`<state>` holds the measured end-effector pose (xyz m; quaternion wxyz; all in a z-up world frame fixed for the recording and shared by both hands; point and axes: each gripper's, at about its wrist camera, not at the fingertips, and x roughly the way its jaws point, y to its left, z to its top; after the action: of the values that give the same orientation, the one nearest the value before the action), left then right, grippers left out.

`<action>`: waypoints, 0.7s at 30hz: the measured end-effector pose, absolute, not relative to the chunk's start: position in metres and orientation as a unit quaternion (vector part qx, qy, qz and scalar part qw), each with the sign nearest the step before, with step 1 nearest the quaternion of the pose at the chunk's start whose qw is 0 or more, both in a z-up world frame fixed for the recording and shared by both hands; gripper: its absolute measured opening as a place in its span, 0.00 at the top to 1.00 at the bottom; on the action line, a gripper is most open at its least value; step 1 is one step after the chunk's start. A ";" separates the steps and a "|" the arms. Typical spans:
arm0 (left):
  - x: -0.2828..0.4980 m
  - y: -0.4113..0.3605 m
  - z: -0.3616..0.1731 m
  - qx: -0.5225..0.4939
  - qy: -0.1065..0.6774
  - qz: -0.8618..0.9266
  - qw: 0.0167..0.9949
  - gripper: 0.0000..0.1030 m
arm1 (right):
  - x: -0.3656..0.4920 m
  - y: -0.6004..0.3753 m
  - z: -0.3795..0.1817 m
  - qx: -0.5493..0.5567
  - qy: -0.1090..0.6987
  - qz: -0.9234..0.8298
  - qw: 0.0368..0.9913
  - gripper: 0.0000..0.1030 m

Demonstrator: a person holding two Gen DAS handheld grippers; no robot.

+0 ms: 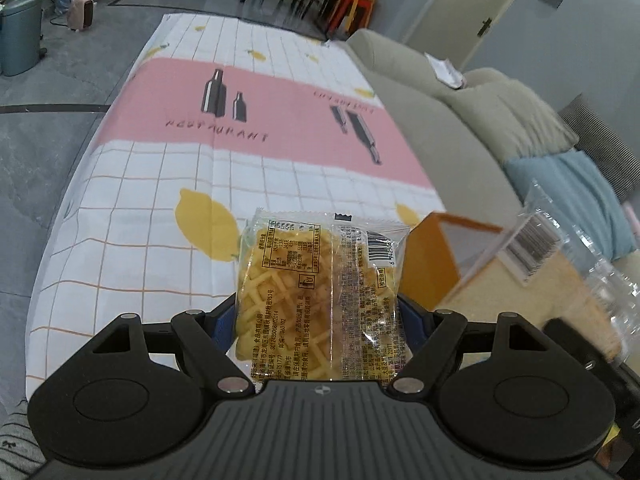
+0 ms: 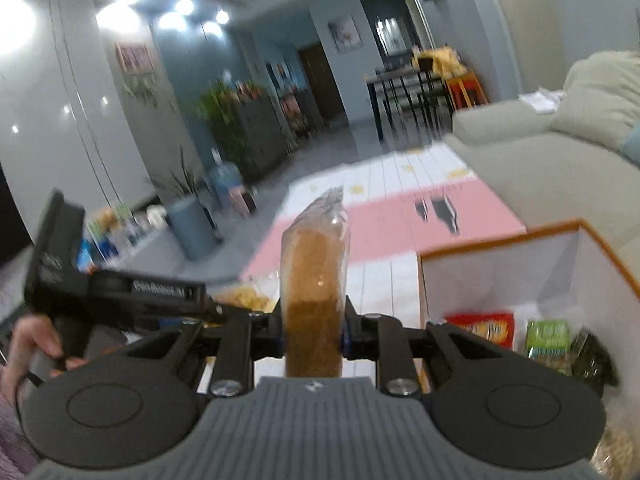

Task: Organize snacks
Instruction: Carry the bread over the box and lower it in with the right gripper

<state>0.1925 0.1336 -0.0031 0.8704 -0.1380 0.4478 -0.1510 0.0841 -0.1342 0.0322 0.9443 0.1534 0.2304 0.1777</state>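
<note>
Left wrist view showed the left claw (image 1: 322, 312) pinching a clear plastic packet of yellow lattice-shaped crisps (image 1: 320, 292) by its lower end, so the packet stood up at the centre of the frame, clear of the lemon-and-bottle printed tablecloth on the tabletop (image 1: 168, 184). Its long axis ran up the frame away from the camera, sealed top edge farthest off, printed back label facing the lens. At the right edge, blurred, hung a clear-wrapped brown loaf-like snack with a barcode sticker (image 1: 532, 264), in front of an orange-rimmed white storage box (image 1: 436, 256).

Right wrist view had the right claw (image 2: 314, 340) pressed onto that same brown snack (image 2: 314, 280), gripped across its narrow sides near the base, its pads hidden behind the wrapper. The snack pointed up the frame, its crimped wrapper tip topmost, its long axis in line with the claw's fingers. Holding each pack by one end probably left the free end able to enter the box first (only my reading). The box (image 2: 576, 225) sat at lower right, open, with a red packet (image 2: 486, 326) and a green packet (image 2: 548, 338) already inside. At the left, a hand (image 2: 28, 344) gripped the other tool's handle.
</note>
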 end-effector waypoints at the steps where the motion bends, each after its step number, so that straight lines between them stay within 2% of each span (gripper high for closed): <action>1: 0.190 0.131 0.001 -0.138 0.444 -0.153 0.872 0.13 | 0.081 -0.139 0.038 0.157 0.220 0.178 0.946 0.79; 12: 0.180 0.054 0.029 -0.104 0.432 -0.223 0.868 0.13 | 0.071 -0.243 0.066 0.233 0.148 0.107 0.955 0.79; 17: 0.180 0.020 0.018 -0.070 0.446 -0.248 0.857 0.13 | 0.087 -0.299 0.036 0.371 0.154 0.031 0.915 0.79; 21: 0.182 0.009 0.003 -0.062 0.468 -0.252 0.845 0.13 | 0.119 -0.307 -0.003 0.461 0.198 0.021 0.865 0.79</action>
<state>0.1823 0.0093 0.0032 0.8447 -0.0616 0.4680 -0.2523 0.1195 -0.3071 -0.0031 0.8649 0.4607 0.1981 0.0214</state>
